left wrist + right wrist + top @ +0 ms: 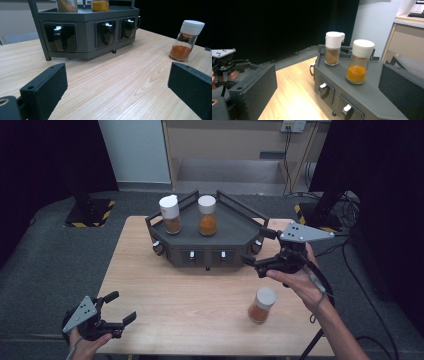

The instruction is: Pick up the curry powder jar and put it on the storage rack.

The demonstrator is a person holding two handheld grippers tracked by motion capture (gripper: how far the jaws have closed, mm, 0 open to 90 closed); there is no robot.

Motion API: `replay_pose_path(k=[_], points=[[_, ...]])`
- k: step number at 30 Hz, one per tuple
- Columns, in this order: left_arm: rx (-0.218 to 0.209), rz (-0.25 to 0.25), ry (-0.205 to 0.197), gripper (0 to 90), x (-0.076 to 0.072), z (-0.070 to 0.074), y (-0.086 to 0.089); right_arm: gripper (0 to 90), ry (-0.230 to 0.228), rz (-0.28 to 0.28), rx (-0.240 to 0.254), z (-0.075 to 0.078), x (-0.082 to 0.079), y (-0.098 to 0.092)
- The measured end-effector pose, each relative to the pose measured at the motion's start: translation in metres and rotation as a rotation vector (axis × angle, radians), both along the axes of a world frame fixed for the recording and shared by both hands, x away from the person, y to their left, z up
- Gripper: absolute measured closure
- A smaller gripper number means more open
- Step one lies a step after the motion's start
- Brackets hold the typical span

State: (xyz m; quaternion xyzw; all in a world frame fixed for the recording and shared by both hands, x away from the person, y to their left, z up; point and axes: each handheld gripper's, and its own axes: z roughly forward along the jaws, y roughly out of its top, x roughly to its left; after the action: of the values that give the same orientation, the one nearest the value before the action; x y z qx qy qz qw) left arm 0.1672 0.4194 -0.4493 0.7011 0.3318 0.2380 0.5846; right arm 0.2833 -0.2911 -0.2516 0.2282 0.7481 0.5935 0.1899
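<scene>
Right of the grey rack (pixel 210 240), from above, your right gripper (pixel 252 264) hovers released; the spice jar (pixel 262 304) stands below it. Left gripper view: jaws spread, empty. Right gripper view: 2 jars occupy the rack (pixel 372 100); approach level.

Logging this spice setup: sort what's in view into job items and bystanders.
Job items: spice jar on the table, grey rack, two jars on it, right gripper.
Bystanders: left gripper resting open, wall socket, striped stand base.
</scene>
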Motion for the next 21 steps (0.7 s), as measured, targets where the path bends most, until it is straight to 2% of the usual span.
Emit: replay_pose_path(k=[9, 13, 21], points=[[0.003, -0.002, 0.002, 1.5, 0.0, 0.0, 0.0, 2.2, -0.014, -0.008, -0.004, -0.02, -0.02, -0.007], [0.003, -0.002, 0.003, 1.5, 0.0, 0.0, 0.0, 2.1, -0.001, -0.016, 0.011, -0.029, -0.026, -0.014], [0.001, -0.001, 0.003, 1.5, 0.0, 0.0, 0.0, 2.7, -0.029, -0.107, 0.021, -0.049, -0.053, -0.033]])
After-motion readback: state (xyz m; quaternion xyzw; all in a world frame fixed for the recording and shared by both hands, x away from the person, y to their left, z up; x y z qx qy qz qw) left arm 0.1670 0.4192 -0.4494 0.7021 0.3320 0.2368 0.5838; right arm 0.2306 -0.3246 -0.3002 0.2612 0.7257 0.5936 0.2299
